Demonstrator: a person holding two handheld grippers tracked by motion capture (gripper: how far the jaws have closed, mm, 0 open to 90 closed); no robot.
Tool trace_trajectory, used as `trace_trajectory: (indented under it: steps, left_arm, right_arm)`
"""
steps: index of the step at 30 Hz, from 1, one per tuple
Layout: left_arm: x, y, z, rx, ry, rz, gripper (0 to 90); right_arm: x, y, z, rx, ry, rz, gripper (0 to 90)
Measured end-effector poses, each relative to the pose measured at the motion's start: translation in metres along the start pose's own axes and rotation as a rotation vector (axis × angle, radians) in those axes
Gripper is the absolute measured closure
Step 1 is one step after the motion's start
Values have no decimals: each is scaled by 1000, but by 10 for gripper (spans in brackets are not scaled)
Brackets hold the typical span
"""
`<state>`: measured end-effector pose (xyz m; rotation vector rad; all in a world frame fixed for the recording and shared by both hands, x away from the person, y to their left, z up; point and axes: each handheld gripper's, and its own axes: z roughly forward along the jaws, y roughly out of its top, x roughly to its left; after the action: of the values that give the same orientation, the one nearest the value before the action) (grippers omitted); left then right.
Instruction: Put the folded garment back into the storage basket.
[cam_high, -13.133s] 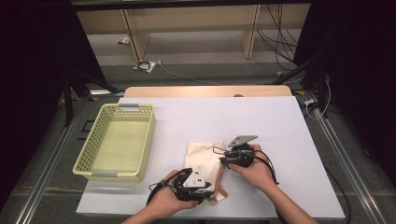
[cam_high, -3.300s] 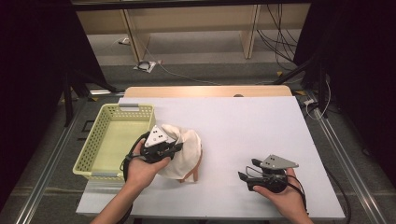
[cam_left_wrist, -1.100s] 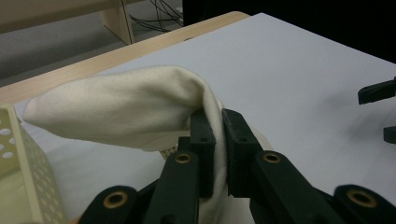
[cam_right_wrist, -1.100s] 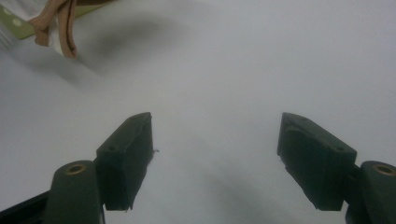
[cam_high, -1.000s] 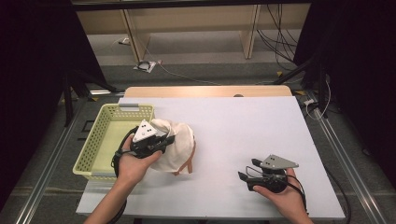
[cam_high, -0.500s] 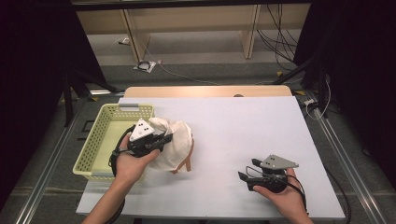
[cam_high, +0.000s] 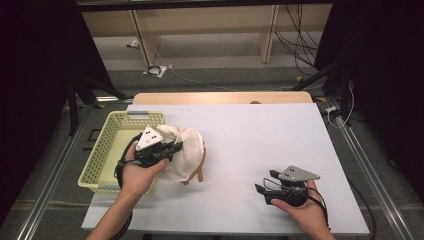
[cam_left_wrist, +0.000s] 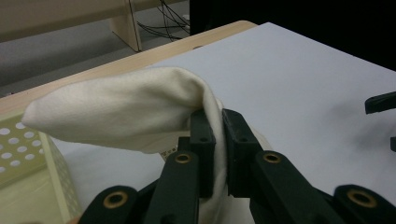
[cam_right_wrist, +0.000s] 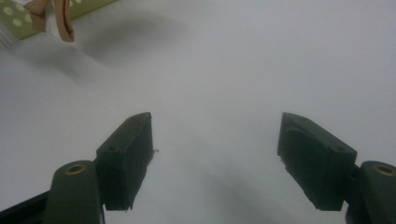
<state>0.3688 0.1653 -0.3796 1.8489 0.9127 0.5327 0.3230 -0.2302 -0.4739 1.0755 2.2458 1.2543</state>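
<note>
Nearest, two hand-held black two-jaw grippers, one per hand, each with a grey three-cornered plate on top. The right gripper (cam_high: 265, 183) rests low on the table at the near right, held by the right hand (cam_high: 300, 210); its jaws stand wide apart over bare surface with nothing between them, as the right gripper view confirms (cam_right_wrist: 215, 154). The left gripper (cam_high: 172, 148), in the left hand (cam_high: 136, 172), sits at the near left; its jaws are clamped together on a fold of the one cream-white soft cloth bag (cam_high: 186, 152), with fabric pinched between the pads in the left gripper view (cam_left_wrist: 218, 140).

One bag only. It hangs bunched from the left gripper, just beside the right-hand wall of the basket, its upper part lapping over that rim. One tan strap (cam_high: 200, 167) dangles from the bag's underside toward the table; whether it touches the surface I cannot tell.

One pale yellow perforated plastic basket (cam_high: 100, 160), rectangular, at the table's left edge.

Surface: one white matte table top (cam_high: 260, 135), with a light wooden strip (cam_high: 220, 97) along its far edge.

Beyond: grey floor, loose cables (cam_high: 295, 45) running over it, light wooden furniture legs (cam_high: 142, 42), black curtains (cam_high: 380, 65) on both sides.
</note>
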Motion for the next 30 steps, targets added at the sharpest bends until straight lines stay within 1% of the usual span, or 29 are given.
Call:
trace_trajectory:
  steps: [30]
  left_arm:
    - [8,4,-8,-26,19,-9,832]
  right_arm:
    - [0,0,0,-4,-3,-1,270]
